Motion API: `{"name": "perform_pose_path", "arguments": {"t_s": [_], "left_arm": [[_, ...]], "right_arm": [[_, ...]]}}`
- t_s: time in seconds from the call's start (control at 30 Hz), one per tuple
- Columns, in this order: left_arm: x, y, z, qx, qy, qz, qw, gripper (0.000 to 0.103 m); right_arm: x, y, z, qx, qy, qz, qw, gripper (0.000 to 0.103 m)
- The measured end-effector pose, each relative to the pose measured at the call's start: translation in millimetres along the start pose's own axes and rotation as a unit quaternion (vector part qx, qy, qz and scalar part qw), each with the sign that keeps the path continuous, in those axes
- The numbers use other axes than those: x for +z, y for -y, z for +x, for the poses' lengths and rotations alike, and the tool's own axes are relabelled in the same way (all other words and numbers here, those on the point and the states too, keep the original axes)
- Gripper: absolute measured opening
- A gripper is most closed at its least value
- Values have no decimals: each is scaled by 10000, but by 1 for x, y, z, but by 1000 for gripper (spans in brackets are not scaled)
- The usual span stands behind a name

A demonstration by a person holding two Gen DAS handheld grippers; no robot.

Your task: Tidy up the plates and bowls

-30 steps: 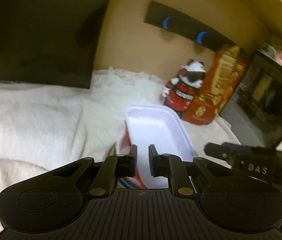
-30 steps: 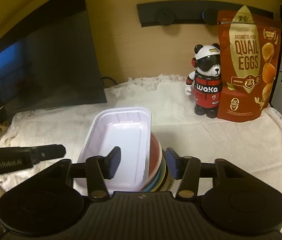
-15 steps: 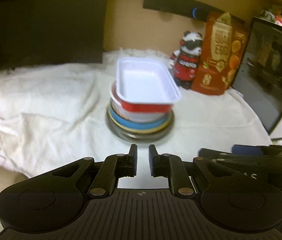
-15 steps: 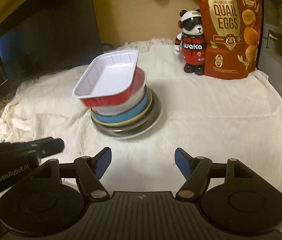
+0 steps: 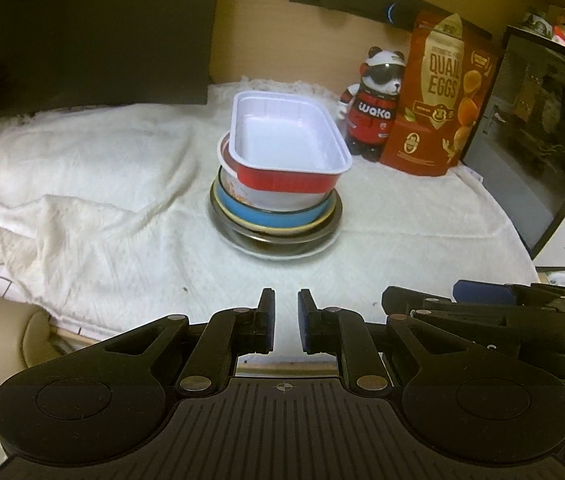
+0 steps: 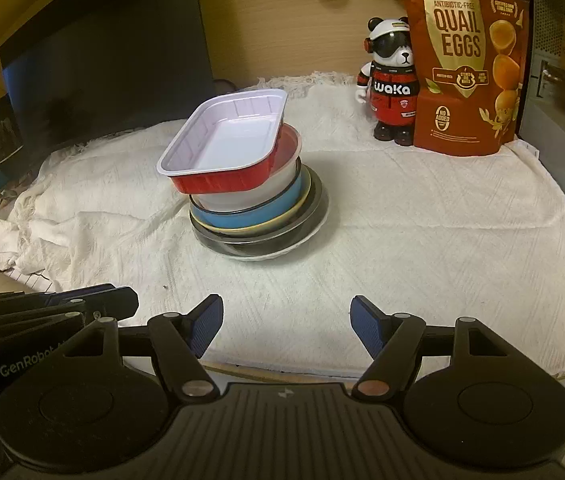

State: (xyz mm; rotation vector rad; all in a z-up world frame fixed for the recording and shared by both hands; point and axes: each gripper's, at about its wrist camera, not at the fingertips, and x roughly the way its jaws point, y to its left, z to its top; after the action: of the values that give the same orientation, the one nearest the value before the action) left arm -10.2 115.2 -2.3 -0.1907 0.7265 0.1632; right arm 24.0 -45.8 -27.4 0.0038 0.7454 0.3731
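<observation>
A red foil tray (image 5: 286, 148) with a white inside lies tilted on top of a stack: a white bowl (image 6: 242, 196), a blue bowl (image 6: 258, 208), a yellowish dish, a dark glass plate (image 6: 282, 232) and a white plate underneath. The stack stands mid-table on the white cloth (image 6: 422, 220). My left gripper (image 5: 286, 320) hovers over the front edge, well short of the stack, shut with nothing between its fingers. My right gripper (image 6: 286, 320) is beside it, equally far back, open and empty. In the left wrist view the right gripper (image 5: 482, 300) shows at the lower right.
A panda figure (image 6: 392, 84) and a red quail-eggs bag (image 6: 462, 60) stand at the back right. A dark monitor (image 6: 102, 60) fills the back left. A black glass-fronted appliance (image 5: 542, 140) borders the right side. The cloth bunches up at the left (image 5: 62, 208).
Both grippers have drawn back from the stack to the table's front edge. The right jaws have spread wider. The red tray stays on the stack.
</observation>
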Motion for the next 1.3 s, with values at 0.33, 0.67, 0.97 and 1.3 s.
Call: {"name": "perform_pose_path", "arguments": {"t_s": [0.33,0.67,0.97,1.3], "left_arm": [[0,-1,-1,-21,-23,-18,10000,16],[-2,-3,-1,-35,-38,-62,10000,16],[-3,-1,-2,-30,-34,-47,10000,16],[-3,0,-2,-16,-37,-48,10000,16]], "right_arm": [[-2,-3,0,-10,-43,-3,10000,71],[-3,-5,1,-12,-49,-15,10000,71],[-3,-4,0,10,-34,-29,10000,71],[-3,-3,-2,42,0,-27,10000,71]]}}
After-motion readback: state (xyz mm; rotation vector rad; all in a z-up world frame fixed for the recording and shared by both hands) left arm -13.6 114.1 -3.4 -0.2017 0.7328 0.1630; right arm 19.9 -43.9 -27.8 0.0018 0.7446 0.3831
